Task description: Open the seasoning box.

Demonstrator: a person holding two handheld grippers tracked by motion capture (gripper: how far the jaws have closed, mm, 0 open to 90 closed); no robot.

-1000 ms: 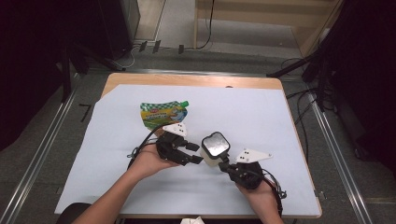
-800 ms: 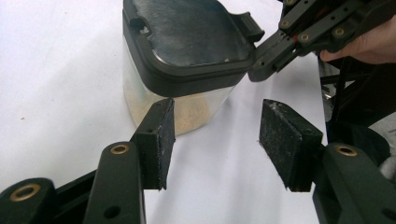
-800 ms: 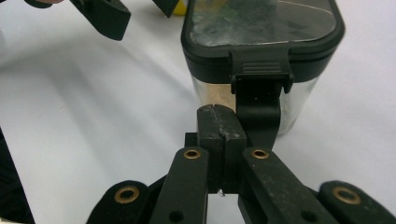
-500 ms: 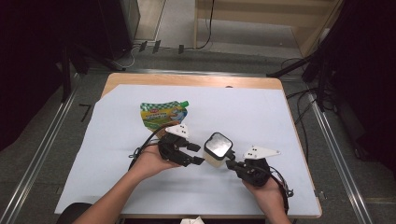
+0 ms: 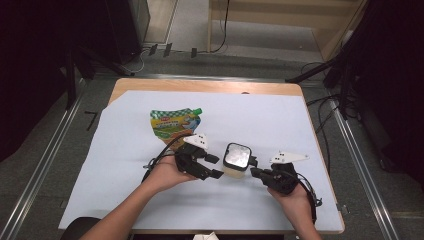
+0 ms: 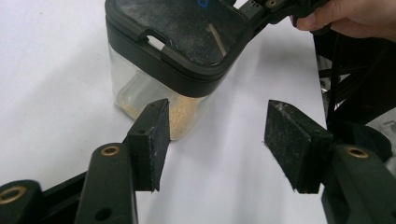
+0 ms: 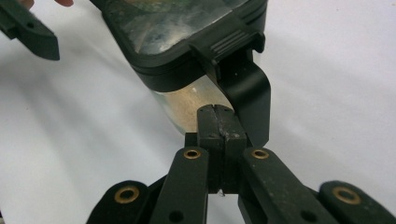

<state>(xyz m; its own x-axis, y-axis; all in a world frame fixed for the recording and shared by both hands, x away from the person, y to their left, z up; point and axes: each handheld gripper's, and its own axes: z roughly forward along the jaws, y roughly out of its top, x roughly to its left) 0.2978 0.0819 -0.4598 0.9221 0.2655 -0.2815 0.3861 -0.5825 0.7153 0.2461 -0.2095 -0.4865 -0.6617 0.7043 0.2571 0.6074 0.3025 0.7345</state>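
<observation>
A clear box [image 5: 236, 159] with a black lid stands mid-table, with tan powder in its bottom [image 6: 187, 114]. My left gripper [image 5: 216, 166] sits just left of it and is open. In the left gripper view its jaws [image 6: 222, 140] are spread wide, with the box [image 6: 173, 60] just beyond the left pad and nothing between them. My right gripper [image 5: 253, 172] is at the box's right side. There its jaws [image 7: 219, 123] are shut together, tips against the box wall [image 7: 191, 105] beside the lid's hanging black latch [image 7: 247, 88].
A green and yellow spouted pouch [image 5: 175, 125] lies flat behind the left gripper. A pale blue sheet [image 5: 300, 125] covers the wooden table [image 5: 200, 86]. Metal rails run along both sides, and cables lie on the floor beyond.
My right hand and gripper have shifted a little to the right, and the box has edged right with them. The left gripper has hardly moved.
</observation>
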